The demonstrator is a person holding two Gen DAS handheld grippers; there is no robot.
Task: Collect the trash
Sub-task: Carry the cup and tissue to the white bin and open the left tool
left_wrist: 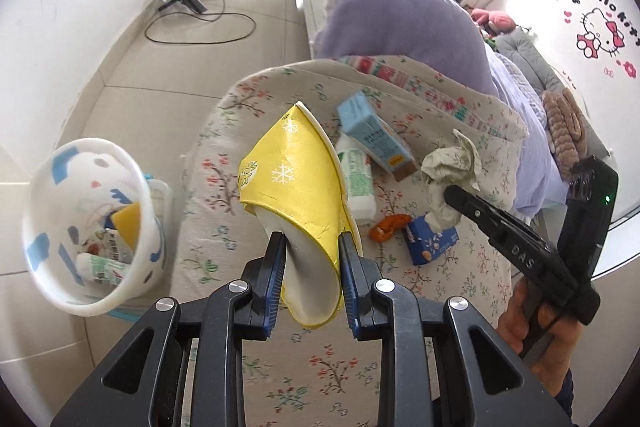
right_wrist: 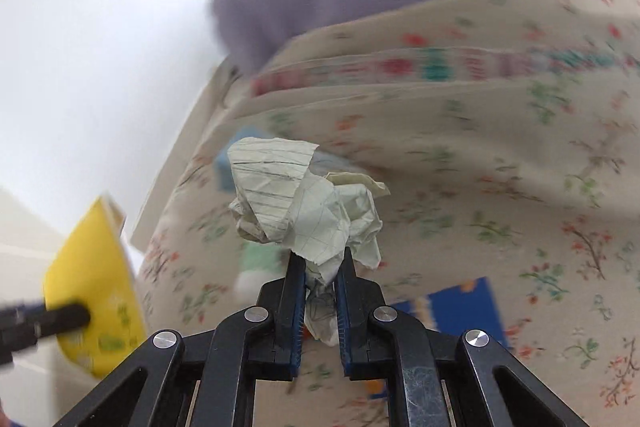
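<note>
Crushed yellow paper cup [left_wrist: 296, 187], snowflake print, pinched between the pads of the left tool [left_wrist: 312, 243], lifted clear of the floral bedspread [left_wrist: 460, 131]. Crumpled lined paper [right_wrist: 308, 203] clamped in the right tool [right_wrist: 320, 259], jaws nearly together on its lower twist, also raised off the bed. Left behind on the bedspread: light blue carton [left_wrist: 372, 131] lying beside a white and green tube [left_wrist: 358, 183], orange wrapper [left_wrist: 390, 227] next to a dark blue snack packet [left_wrist: 430, 239]. White bin [left_wrist: 84, 227] with blue markings low to the left, beside the bed, already holding a yellow piece and a green and white tube. Purple pillow [left_wrist: 400, 27] farther up the bed. Hand [left_wrist: 524, 319] gripping the right tool's handle at the right edge.
</note>
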